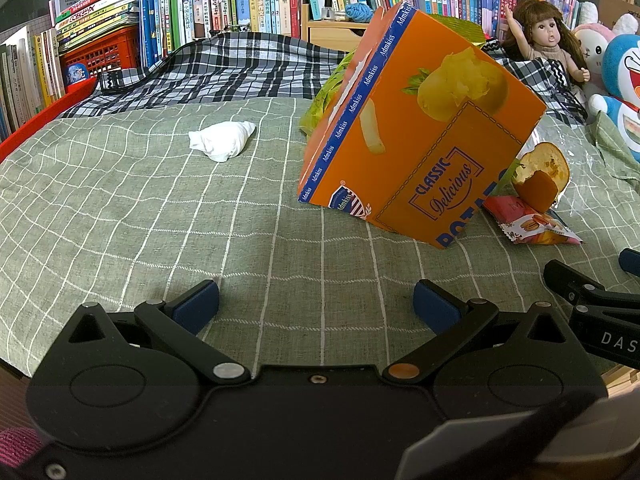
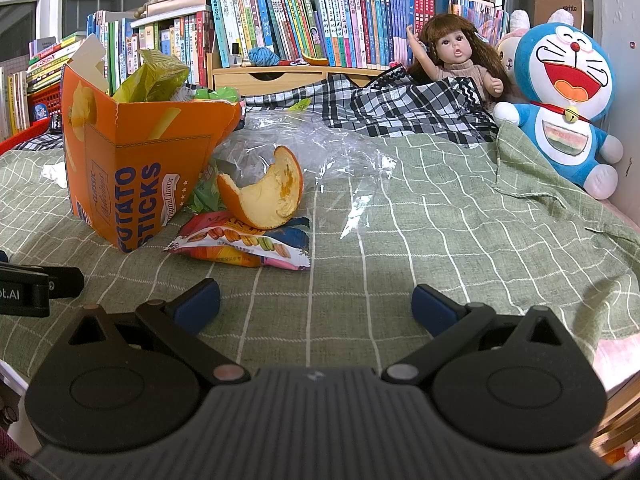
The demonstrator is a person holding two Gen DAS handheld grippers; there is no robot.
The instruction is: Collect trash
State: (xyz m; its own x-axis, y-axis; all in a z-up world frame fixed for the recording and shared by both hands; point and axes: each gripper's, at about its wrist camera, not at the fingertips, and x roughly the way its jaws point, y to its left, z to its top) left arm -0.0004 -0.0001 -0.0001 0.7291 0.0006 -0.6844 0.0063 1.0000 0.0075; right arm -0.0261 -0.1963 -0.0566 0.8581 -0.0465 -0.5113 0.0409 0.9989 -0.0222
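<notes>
Both tongs are wide open and hold nothing: the left gripper (image 1: 316, 302) and the right gripper (image 2: 316, 302) sit low over the green checked blanket (image 2: 420, 216), with bare blanket in front of each. The trash lies ahead: a white tissue (image 1: 221, 140) alone on the left with room all around it, and the tilted orange box (image 1: 420, 120) with an orange peel (image 2: 266, 192), a snack wrapper (image 2: 244, 246) and clear plastic (image 2: 320, 148) crowded beside it. A doll (image 2: 456, 56), a blue plush toy (image 2: 568, 96) and books (image 2: 304, 16) line the far edge.
</notes>
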